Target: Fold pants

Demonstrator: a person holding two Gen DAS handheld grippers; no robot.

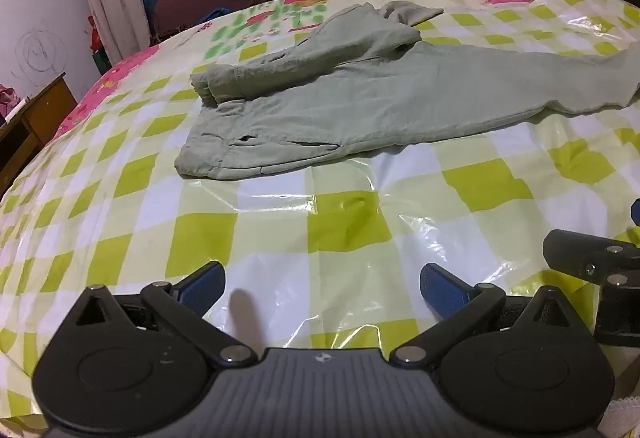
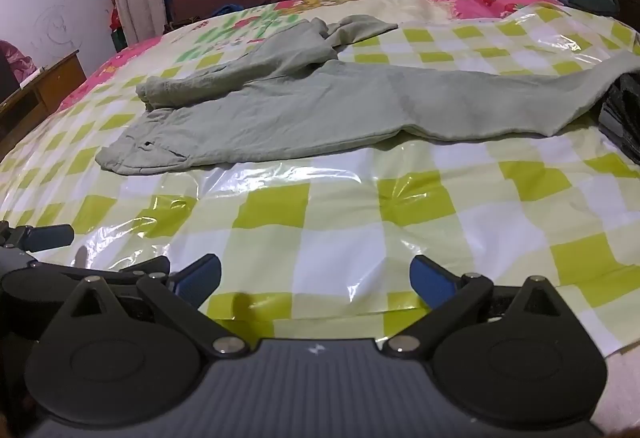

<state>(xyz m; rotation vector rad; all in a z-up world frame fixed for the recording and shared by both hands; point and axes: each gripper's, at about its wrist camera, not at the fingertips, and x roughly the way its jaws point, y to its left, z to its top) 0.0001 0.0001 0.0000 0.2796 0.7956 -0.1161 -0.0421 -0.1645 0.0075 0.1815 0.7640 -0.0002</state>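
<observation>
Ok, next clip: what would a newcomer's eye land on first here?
The pale green pants sprawl unfolded across the middle of the bed, one leg bunched over the other, on a glossy green-and-white checked cover. Both the left gripper and the right gripper hang open and empty at the near edge, short of the cloth.

Bare checkered bedcover [image 2: 320, 205] lies open before the pants [image 2: 280, 109]; black object [image 2: 624, 113] blocks right.

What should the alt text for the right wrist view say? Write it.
Pale green pants lie unfolded on a checked bed cover, one leg bunched up. The open, empty right gripper hovers short of them.
</observation>
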